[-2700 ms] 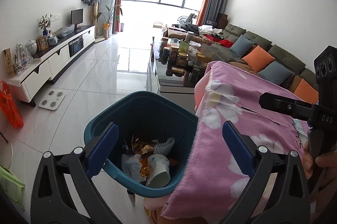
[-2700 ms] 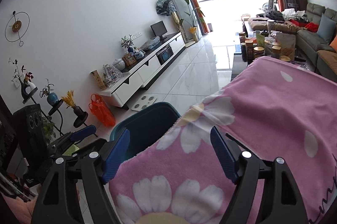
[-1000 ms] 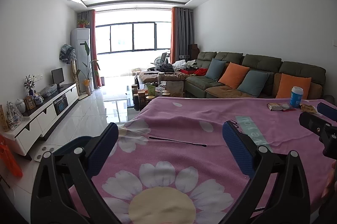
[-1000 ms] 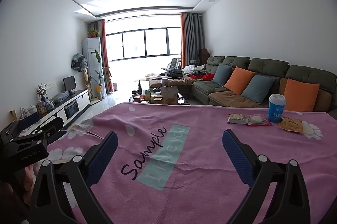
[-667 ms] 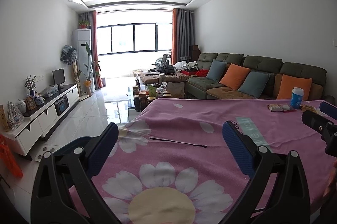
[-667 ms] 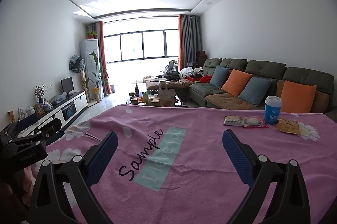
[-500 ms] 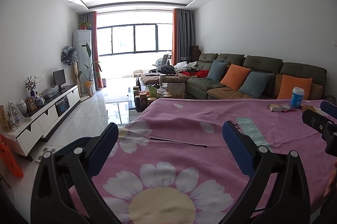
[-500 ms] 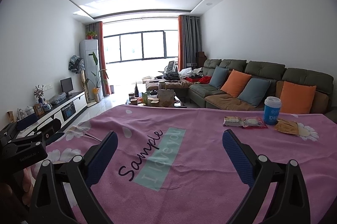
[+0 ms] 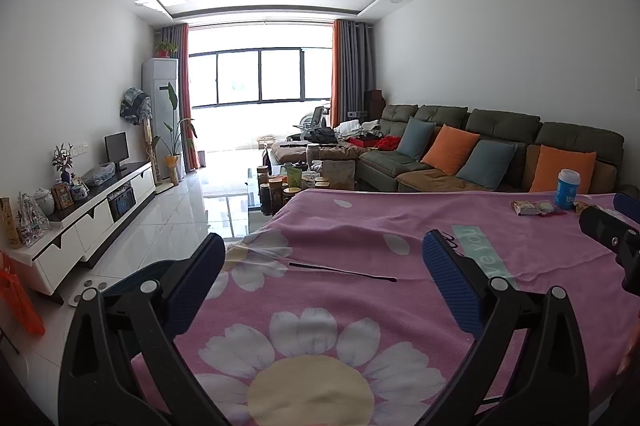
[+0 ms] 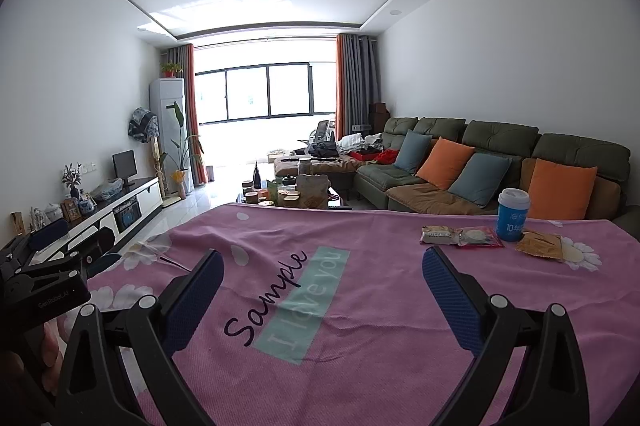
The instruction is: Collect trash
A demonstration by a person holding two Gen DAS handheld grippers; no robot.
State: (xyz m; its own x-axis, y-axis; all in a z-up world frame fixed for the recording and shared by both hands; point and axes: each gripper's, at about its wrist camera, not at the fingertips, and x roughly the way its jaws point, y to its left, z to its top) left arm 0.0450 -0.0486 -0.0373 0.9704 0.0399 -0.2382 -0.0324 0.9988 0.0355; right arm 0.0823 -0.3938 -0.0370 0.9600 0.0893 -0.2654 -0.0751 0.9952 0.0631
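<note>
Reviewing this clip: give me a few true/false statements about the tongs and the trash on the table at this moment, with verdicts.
1. Both tongs are open and hold nothing. True: left tongs and right tongs stand spread over the pink tablecloth.
2. The blue cup lies on its side. False: it stands upright.
3. Three wrappers lie by the cup. True: a tan wrapper, a red-edged wrapper and a brown wrapper.
4. The right tongs touch the red-edged wrapper. False: they are well short of it.
5. The thin black stick lies ahead of the left tongs. True.
</note>
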